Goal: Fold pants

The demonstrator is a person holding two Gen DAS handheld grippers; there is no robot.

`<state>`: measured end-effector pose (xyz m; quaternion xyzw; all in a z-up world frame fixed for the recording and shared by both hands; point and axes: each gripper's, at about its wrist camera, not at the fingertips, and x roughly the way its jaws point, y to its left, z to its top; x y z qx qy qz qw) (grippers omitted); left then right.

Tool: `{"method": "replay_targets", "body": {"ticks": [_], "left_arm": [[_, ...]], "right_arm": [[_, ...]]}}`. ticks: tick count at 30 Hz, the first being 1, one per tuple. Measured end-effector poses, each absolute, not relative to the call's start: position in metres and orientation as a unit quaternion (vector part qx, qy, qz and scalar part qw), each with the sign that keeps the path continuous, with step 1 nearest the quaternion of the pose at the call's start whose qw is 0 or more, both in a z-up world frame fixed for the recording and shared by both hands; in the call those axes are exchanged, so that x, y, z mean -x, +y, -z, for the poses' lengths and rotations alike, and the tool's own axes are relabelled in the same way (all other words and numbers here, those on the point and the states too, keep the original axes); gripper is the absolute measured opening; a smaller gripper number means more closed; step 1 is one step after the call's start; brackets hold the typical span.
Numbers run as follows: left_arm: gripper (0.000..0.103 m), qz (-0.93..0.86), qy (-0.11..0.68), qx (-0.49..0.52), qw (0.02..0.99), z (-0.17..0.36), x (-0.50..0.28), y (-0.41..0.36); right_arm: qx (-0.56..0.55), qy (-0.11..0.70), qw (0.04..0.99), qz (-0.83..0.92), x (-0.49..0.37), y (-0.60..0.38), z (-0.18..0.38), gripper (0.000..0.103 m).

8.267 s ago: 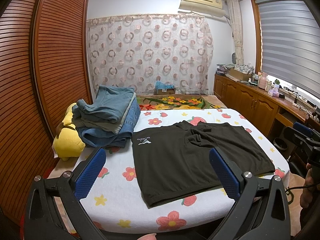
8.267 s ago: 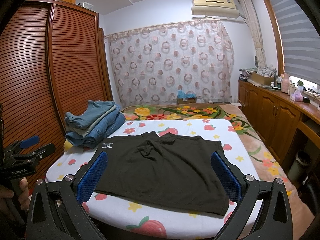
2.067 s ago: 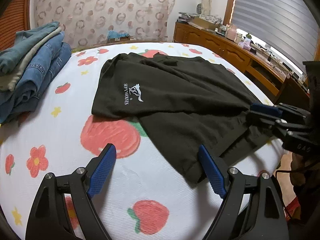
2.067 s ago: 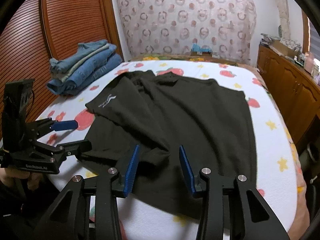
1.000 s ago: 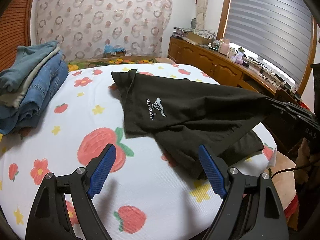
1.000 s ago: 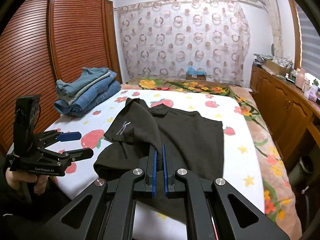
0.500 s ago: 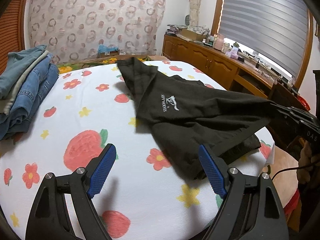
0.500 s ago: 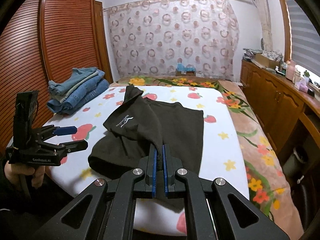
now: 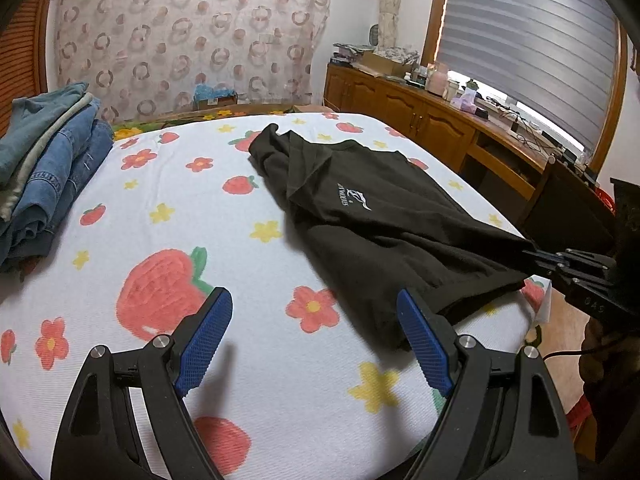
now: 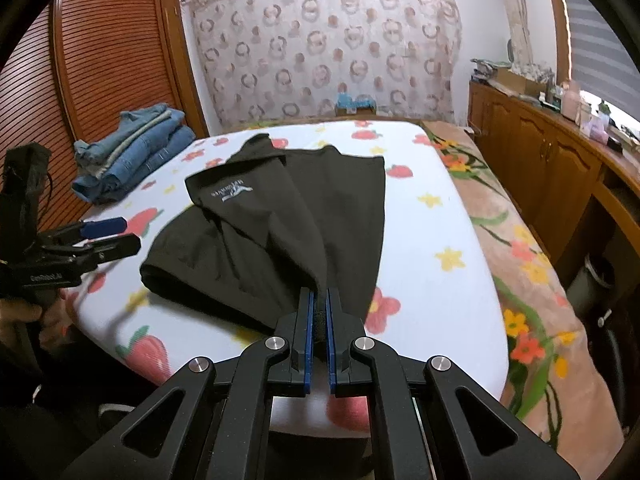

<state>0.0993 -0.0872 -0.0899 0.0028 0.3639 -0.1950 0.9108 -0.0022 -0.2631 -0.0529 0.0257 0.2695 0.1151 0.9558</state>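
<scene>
The black pants (image 9: pixel 380 216) with a white logo lie across the right half of the flowered bed, one leg drawn over the other. My right gripper (image 10: pixel 318 300) is shut on the pants' (image 10: pixel 280 208) near edge, and the cloth runs taut from its blue pads. In the left wrist view that right gripper (image 9: pixel 560 260) pinches the cloth at the bed's right edge. My left gripper (image 9: pixel 312 312) hovers open over the sheet; the pants' hem lies just beyond its right finger. The same left gripper (image 10: pixel 108 236) appears at the bed's left side, held in a hand.
A stack of folded jeans (image 9: pixel 40 172) sits at the bed's far left. The bed (image 9: pixel 160 240) has a white flowered sheet. Wooden cabinets (image 9: pixel 420 128) line the right wall and slatted wardrobe doors (image 10: pixel 100 80) the left. A bin (image 10: pixel 592 280) stands on the floor.
The right gripper, still shut on the cloth, has dragged the logo side of the pants rightward over the other leg. The left gripper stays open and nearly still.
</scene>
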Motion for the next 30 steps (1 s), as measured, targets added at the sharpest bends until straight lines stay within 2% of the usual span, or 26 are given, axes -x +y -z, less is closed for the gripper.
{"method": "replay_targets", "body": {"ticks": [11, 22, 28, 30], "left_arm": [[0.085, 0.192, 0.367, -0.002, 0.910, 0.092, -0.099, -0.087], [0.085, 0.191, 0.364, -0.001, 0.911, 0.091, -0.102, -0.085], [0.085, 0.195, 0.365, -0.008, 0.910, 0.092, -0.109, -0.095], [0.085, 0.191, 0.369, -0.013, 0.909, 0.094, -0.110, -0.097]], "right_arm": [[-0.034, 0.281, 0.953, -0.109, 0.009, -0.271, 0.047, 0.005], [-0.036, 0.265, 0.959, -0.093, 0.006, -0.286, 0.032, 0.022], [-0.028, 0.244, 0.964, -0.102, -0.001, -0.281, 0.013, 0.037], [-0.025, 0.241, 0.964, -0.108, -0.004, -0.277, 0.009, 0.038]]}}
